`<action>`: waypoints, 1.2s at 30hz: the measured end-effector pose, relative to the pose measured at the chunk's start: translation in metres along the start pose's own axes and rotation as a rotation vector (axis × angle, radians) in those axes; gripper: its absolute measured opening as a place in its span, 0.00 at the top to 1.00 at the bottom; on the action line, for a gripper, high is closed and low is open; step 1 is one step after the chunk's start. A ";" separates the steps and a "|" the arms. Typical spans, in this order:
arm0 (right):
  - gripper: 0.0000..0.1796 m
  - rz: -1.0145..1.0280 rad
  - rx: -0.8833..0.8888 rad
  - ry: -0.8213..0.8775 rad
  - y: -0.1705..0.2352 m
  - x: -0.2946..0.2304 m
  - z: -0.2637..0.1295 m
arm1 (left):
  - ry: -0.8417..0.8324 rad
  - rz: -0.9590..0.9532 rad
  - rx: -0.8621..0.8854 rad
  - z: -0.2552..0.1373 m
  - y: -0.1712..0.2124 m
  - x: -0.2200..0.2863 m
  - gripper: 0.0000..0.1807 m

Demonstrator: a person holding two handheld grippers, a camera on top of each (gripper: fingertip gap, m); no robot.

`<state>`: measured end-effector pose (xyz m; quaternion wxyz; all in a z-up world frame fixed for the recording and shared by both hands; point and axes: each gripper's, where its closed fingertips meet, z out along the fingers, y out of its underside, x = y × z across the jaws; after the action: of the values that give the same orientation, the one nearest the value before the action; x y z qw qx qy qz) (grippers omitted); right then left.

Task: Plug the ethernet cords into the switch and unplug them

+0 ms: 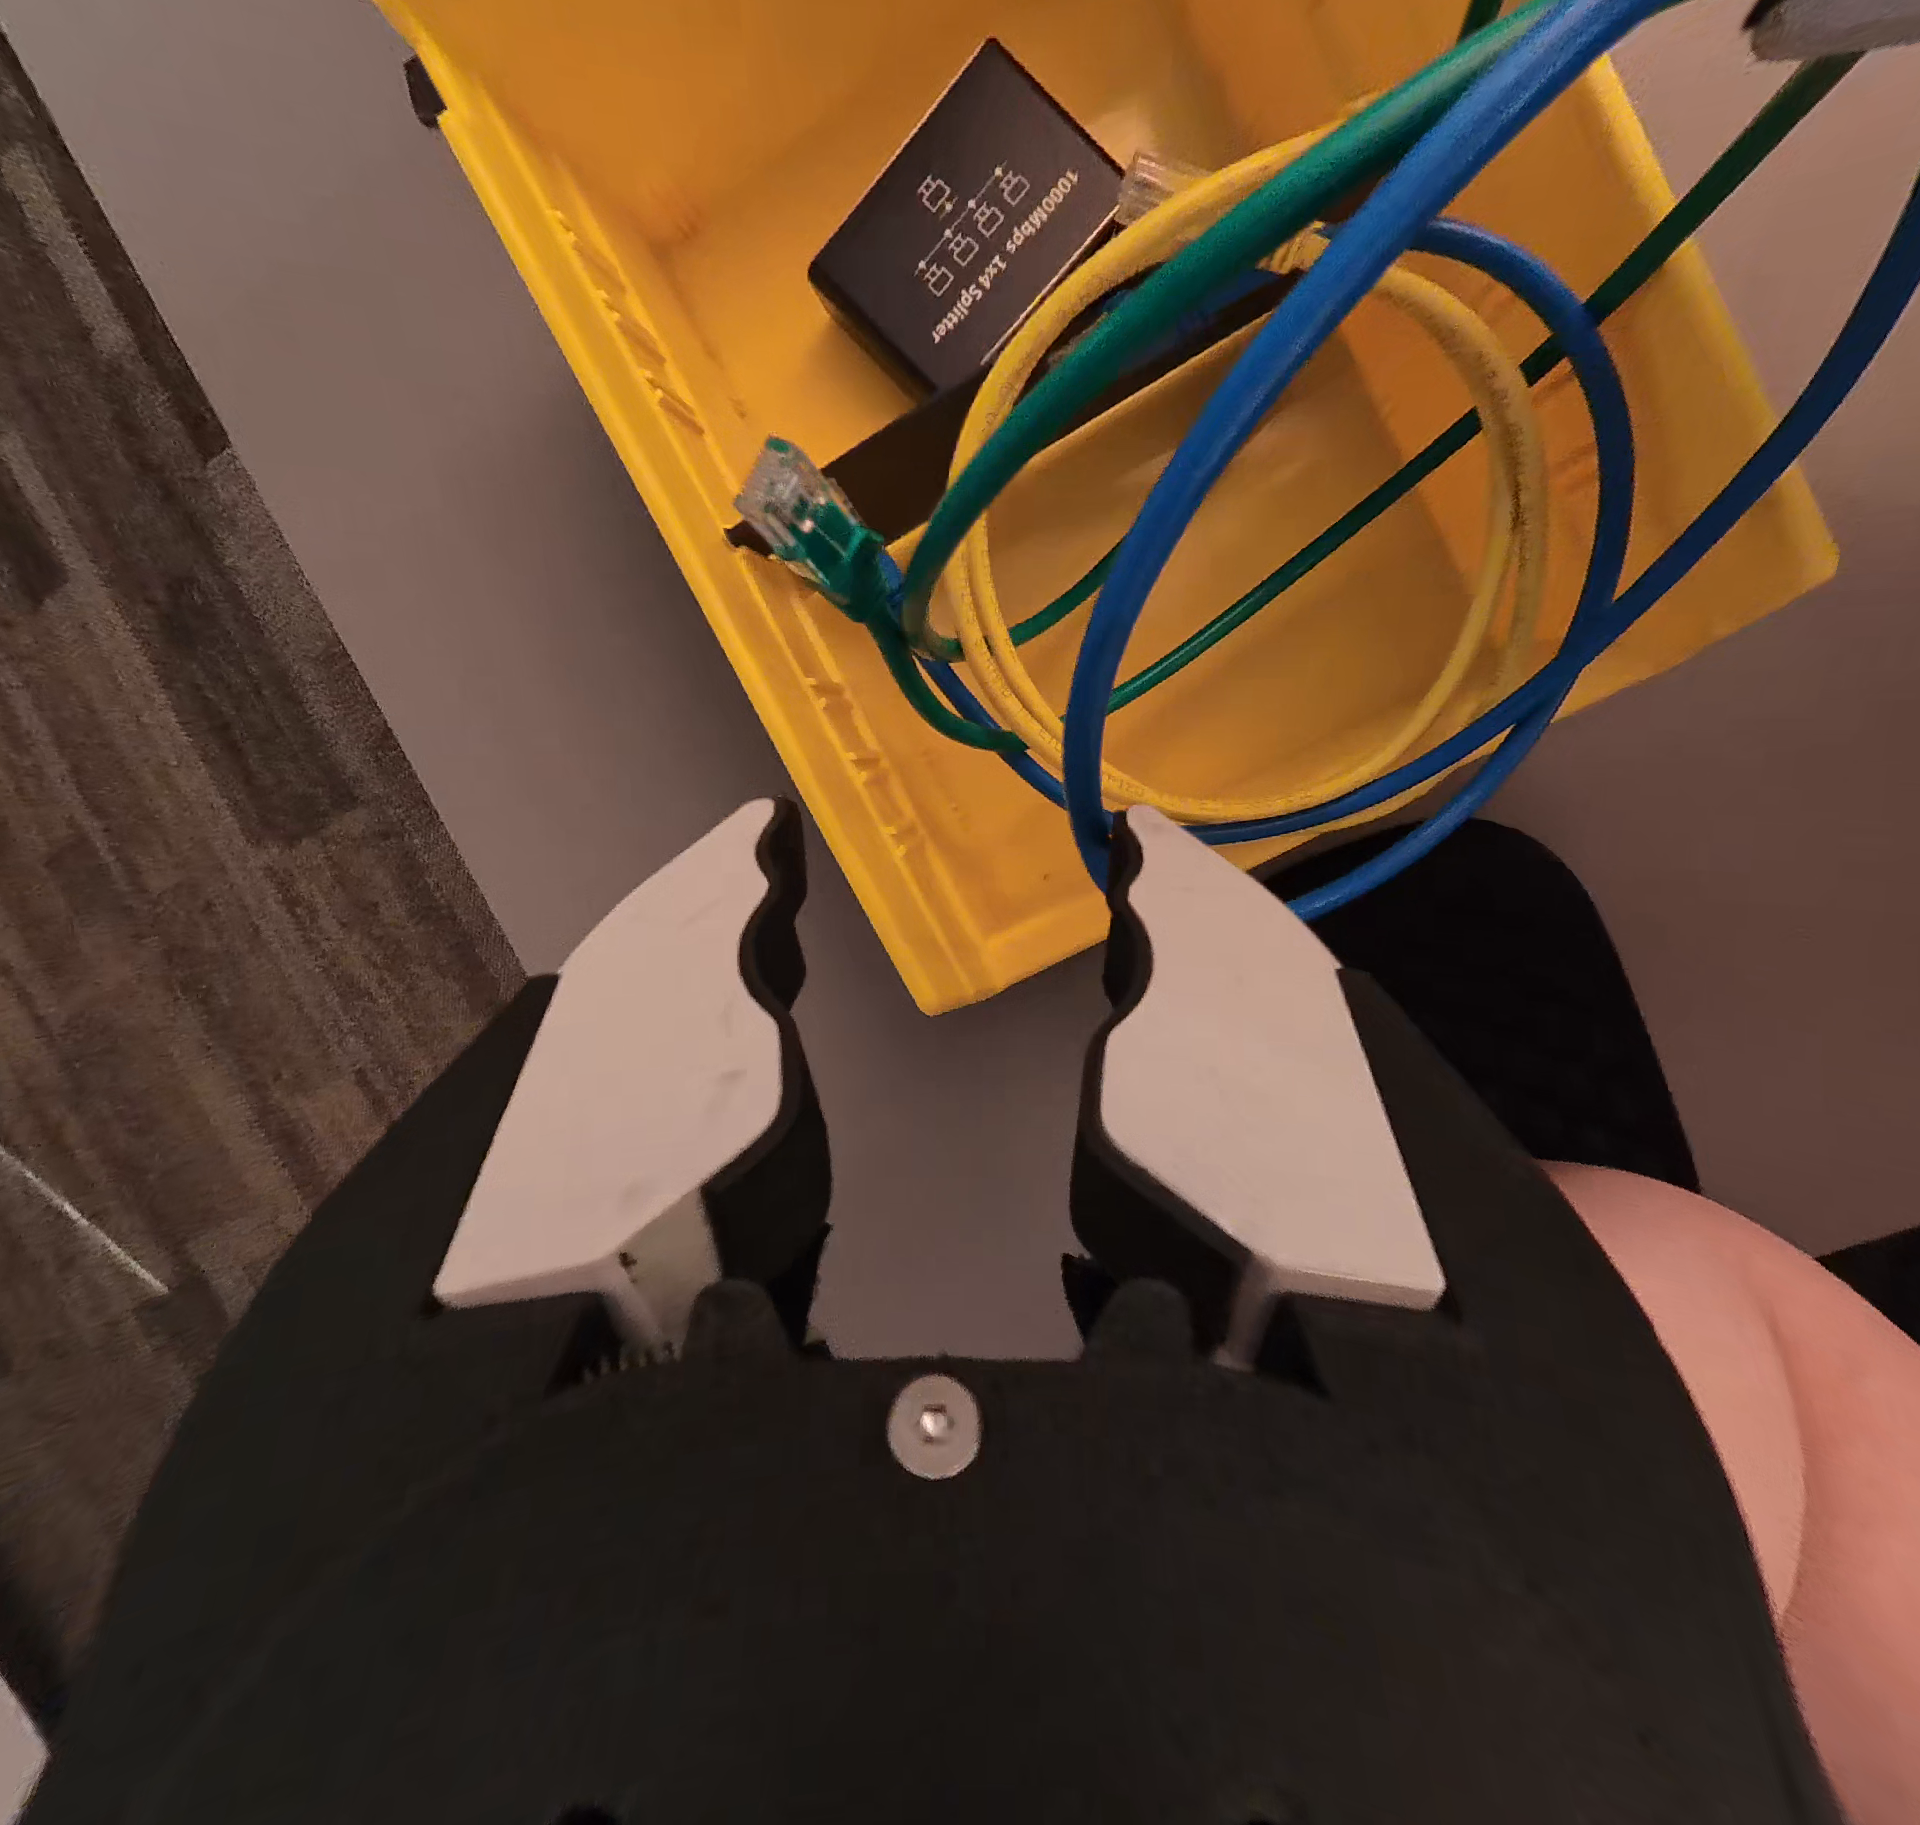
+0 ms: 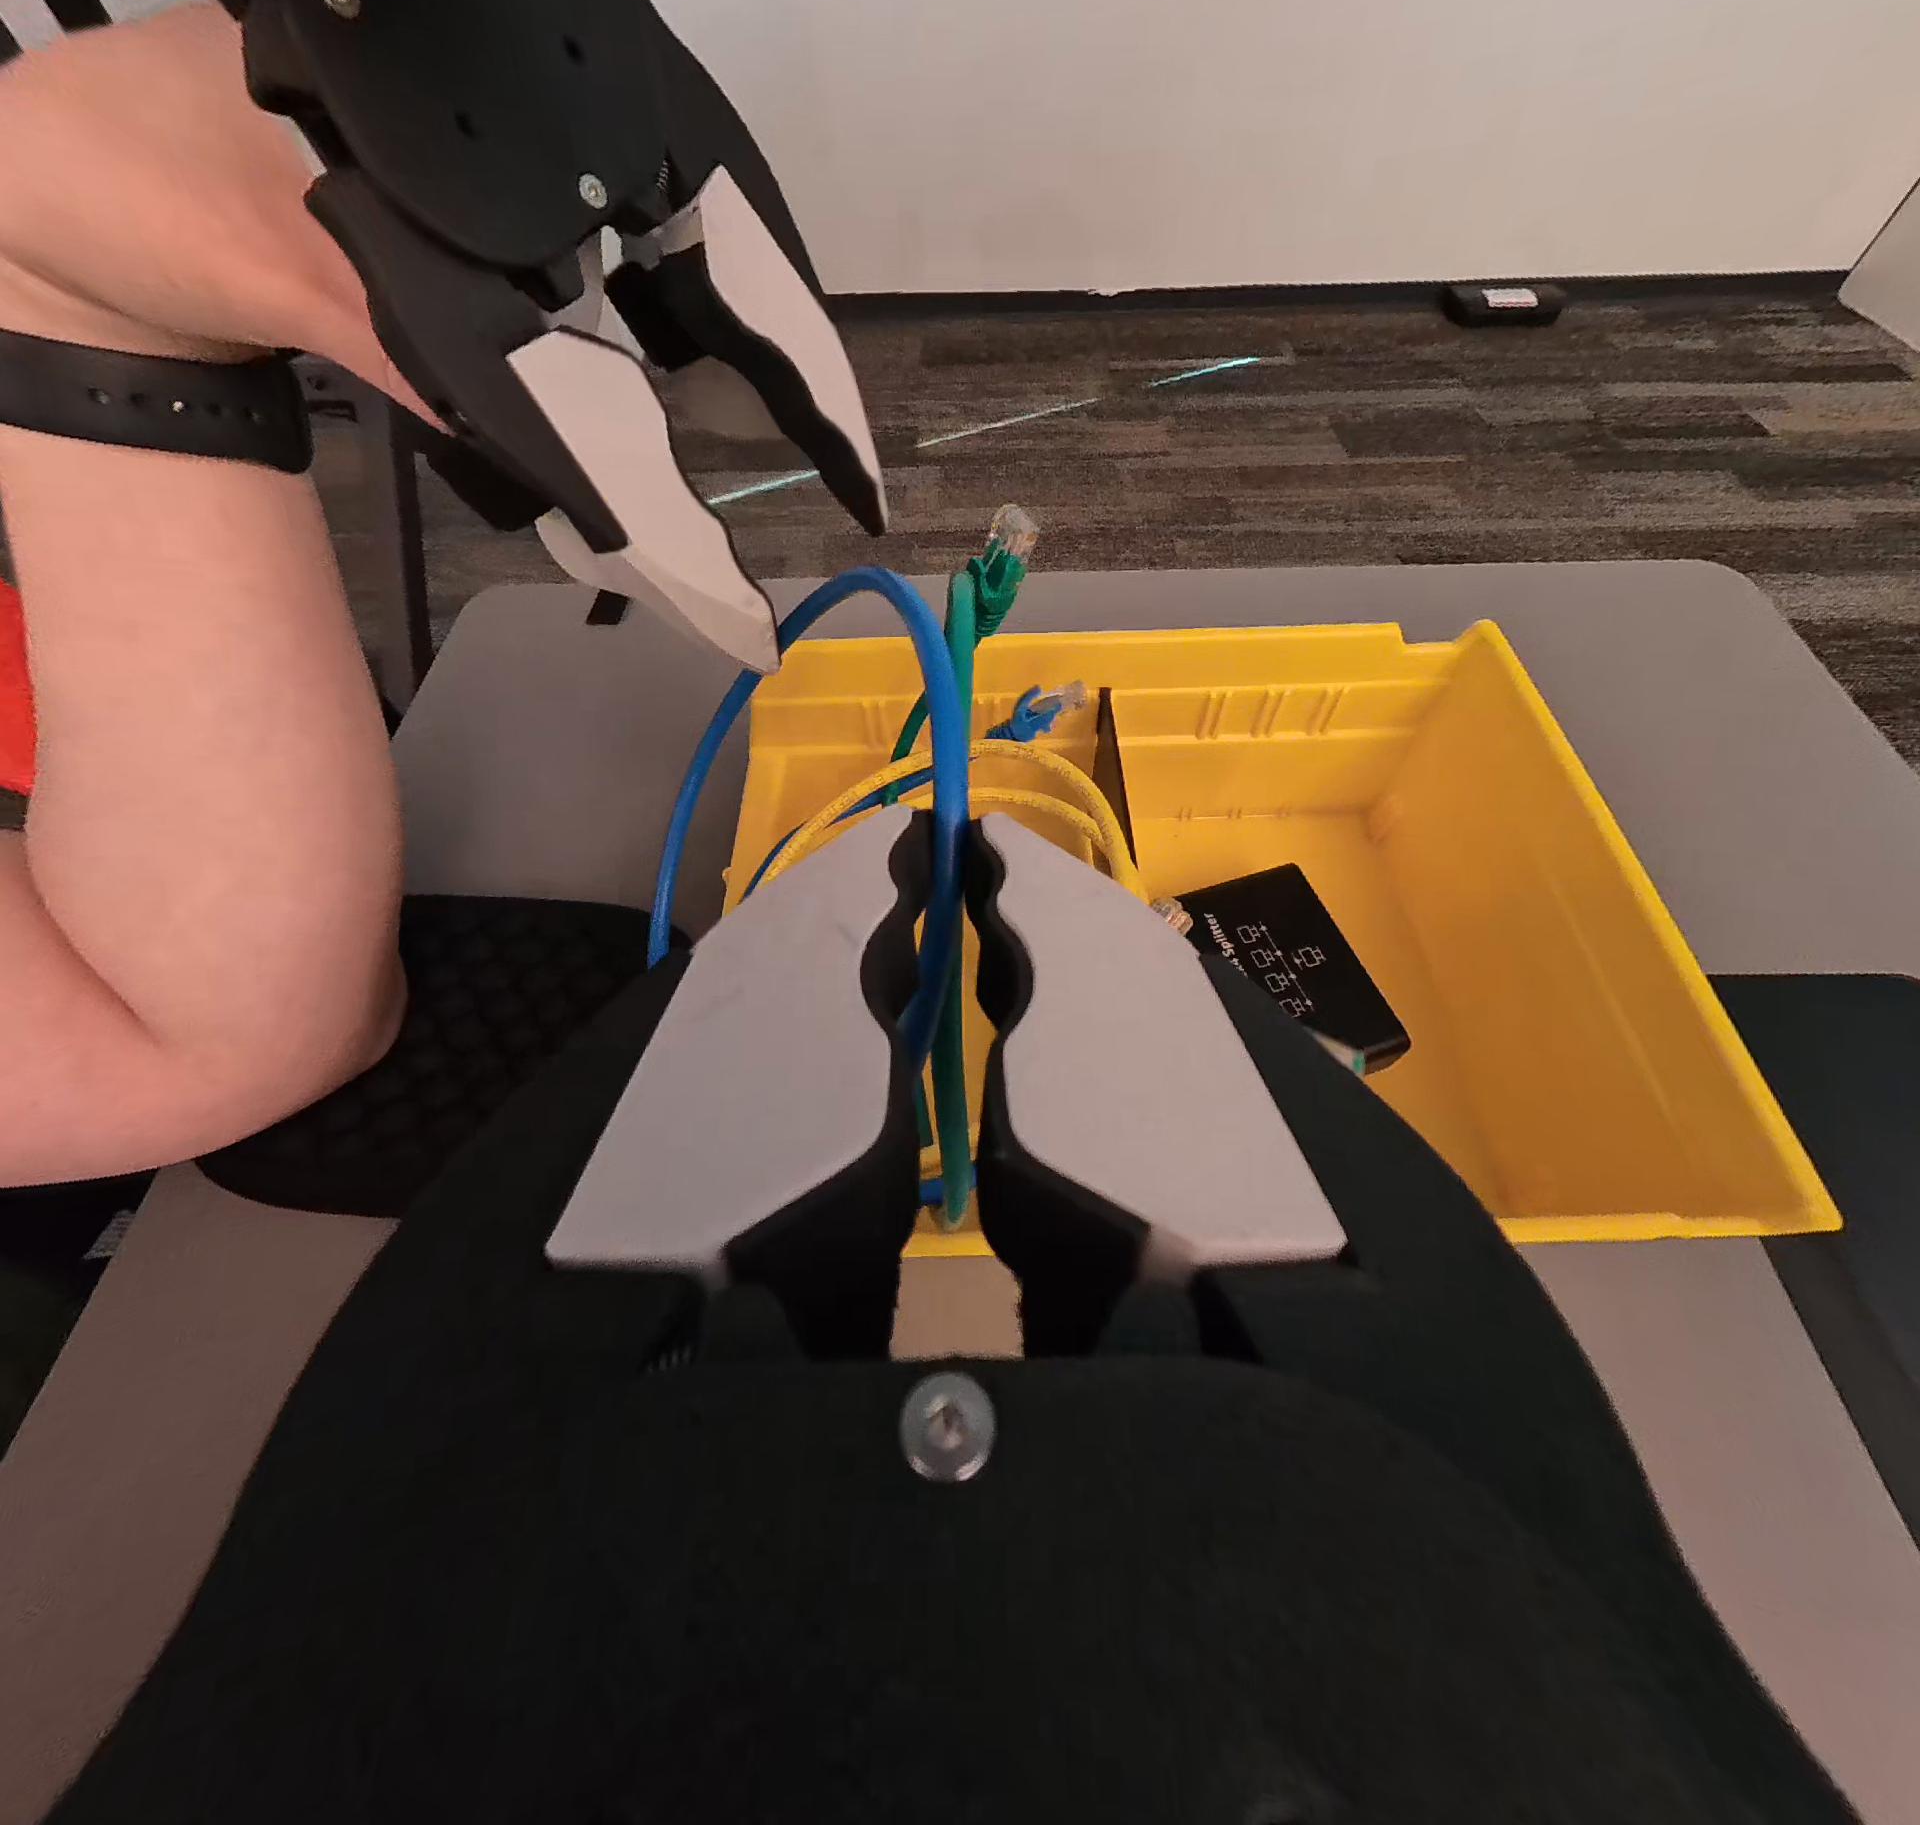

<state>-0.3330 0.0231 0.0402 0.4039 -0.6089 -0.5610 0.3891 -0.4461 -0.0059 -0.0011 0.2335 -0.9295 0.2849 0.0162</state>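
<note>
The right tool [image 2: 940, 830], pinching the blue [image 2: 940, 736] and green rubber-sheathed ethernet cords [image 2: 961, 695] together above the yellow plastic bin [image 2: 1507, 840] holding the small black box switch [image 2: 1299, 965], risks dragging the tangled yellow cord [image 1: 1507, 487] out, while the left tool [image 1: 951, 830] hangs spread.

Grey table [image 2: 1766, 840], smooth top, rounded far corners; dark patterned carpet floor [image 2: 1455, 404] beyond and beside it. Yellow plastic bin [image 2: 1558, 944] sits directly on the tabletop, open face toward the near edge in the right wrist view. Same bin [image 1: 644, 341] in the left wrist view lies skewed across the grey surface [image 1: 312, 269], one long wall running near the table's edge, carpet [image 1: 156, 736] below. Dark chair seat shows at the near side, off the table.
</note>
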 end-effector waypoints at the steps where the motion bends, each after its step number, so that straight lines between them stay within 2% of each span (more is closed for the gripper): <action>1: 0.96 0.006 0.002 -0.005 0.000 0.000 0.000 | -0.001 0.008 0.007 0.000 -0.001 -0.001 0.69; 2: 0.96 0.017 0.001 -0.014 0.002 -0.001 0.001 | -0.001 0.021 0.014 0.002 -0.003 -0.002 0.68; 5: 0.96 0.038 0.004 0.000 0.009 0.005 0.005 | 0.156 0.059 0.025 0.014 -0.011 0.018 0.82; 7: 0.96 0.061 0.018 -0.007 0.011 0.007 0.006 | 0.271 0.071 -0.064 0.026 -0.003 0.032 0.91; 9: 0.96 0.078 0.016 -0.014 0.014 0.009 0.008 | 0.304 0.051 -0.152 0.036 0.004 0.033 1.00; 11: 0.96 0.064 -0.033 0.033 0.024 0.017 0.010 | 0.313 0.009 -0.155 0.036 0.001 0.031 1.00; 14: 0.82 -0.019 -0.063 0.128 0.031 0.027 0.005 | 0.302 -0.048 -0.102 0.023 -0.004 0.027 1.00; 16: 0.80 -0.117 -0.006 0.166 0.021 0.018 -0.003 | 0.272 -0.076 -0.036 0.009 -0.010 0.024 1.00; 20: 0.74 -0.300 0.120 0.033 0.011 -0.058 0.002 | 0.347 -0.173 0.084 -0.017 -0.029 0.039 1.00; 23: 0.72 -0.441 0.003 -0.065 0.045 -0.109 0.031 | 0.275 -0.181 0.038 -0.015 -0.025 0.036 1.00; 28: 0.75 -0.529 -0.210 -0.013 0.088 -0.120 0.074 | 0.273 -0.177 0.057 -0.018 -0.033 0.042 1.00; 33: 0.88 -0.554 -0.332 0.075 0.104 -0.105 0.087 | 0.293 -0.179 0.084 -0.023 -0.033 0.045 1.00; 34: 0.96 -0.556 -0.360 0.077 0.106 -0.104 0.087 | 0.298 -0.182 0.087 -0.023 -0.033 0.045 1.00; 36: 0.97 -0.540 -0.403 0.088 0.109 -0.100 0.086 | 0.308 -0.190 0.095 -0.022 -0.034 0.043 0.99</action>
<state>-0.3796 -0.0767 -0.0904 0.3879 -0.5221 -0.7496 0.1228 -0.3943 -0.0140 0.0262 0.2312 -0.9318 0.2284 -0.1618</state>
